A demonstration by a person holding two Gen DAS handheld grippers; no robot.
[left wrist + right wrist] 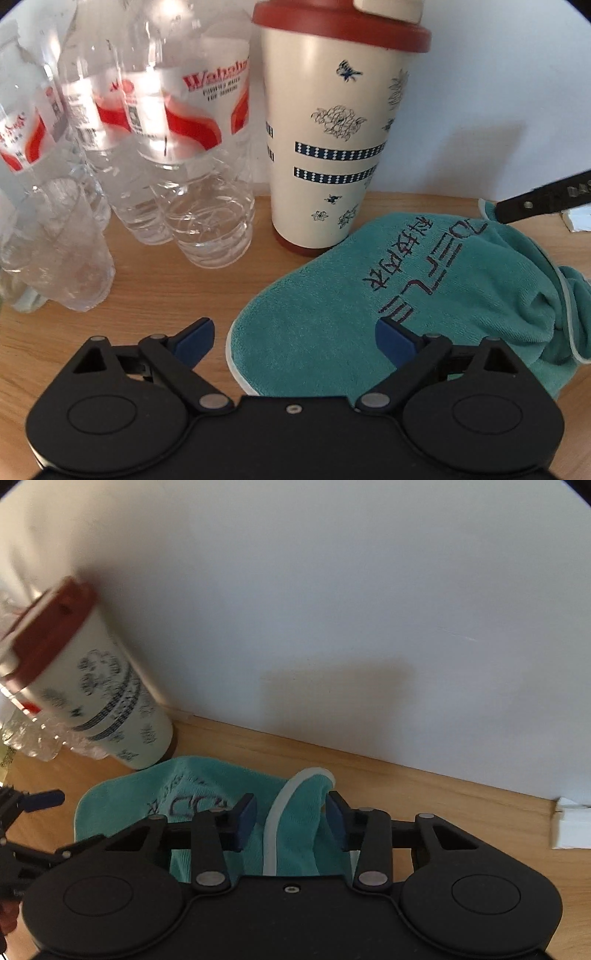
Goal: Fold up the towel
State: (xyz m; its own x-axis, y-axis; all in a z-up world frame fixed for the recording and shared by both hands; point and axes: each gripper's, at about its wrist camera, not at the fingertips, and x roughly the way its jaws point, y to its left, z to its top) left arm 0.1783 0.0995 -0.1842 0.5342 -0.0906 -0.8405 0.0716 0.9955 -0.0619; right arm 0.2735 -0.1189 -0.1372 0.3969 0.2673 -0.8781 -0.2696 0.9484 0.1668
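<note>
Teal towel (325, 306): lay rumpled on the wooden table (155, 295), against the lidded cup (332, 147). Your left gripper (295, 343): fingers spread wide over its near edge, holding nothing. Your right gripper (291, 819): fingers apart, straddling a raised white-trimmed fold. Water bottles (177, 147): stood left of the cup.

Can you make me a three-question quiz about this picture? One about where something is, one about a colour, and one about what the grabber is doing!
1. Where is the cup?
A. Behind the towel, by the wall
B. On the towel
C. Lying on its side

2. What colour is the cup's lid?
A. Blue
B. Dark red
C. Green

3. What is the left gripper doing?
A. Squeezing a bottle
B. Shut on the cup
C. Open, holding nothing

Answers:
1 A: the cup stands upright at the towel's far edge.
2 B: the rim is dark red.
3 C: its blue fingers stand wide apart over the towel's edge.
</note>
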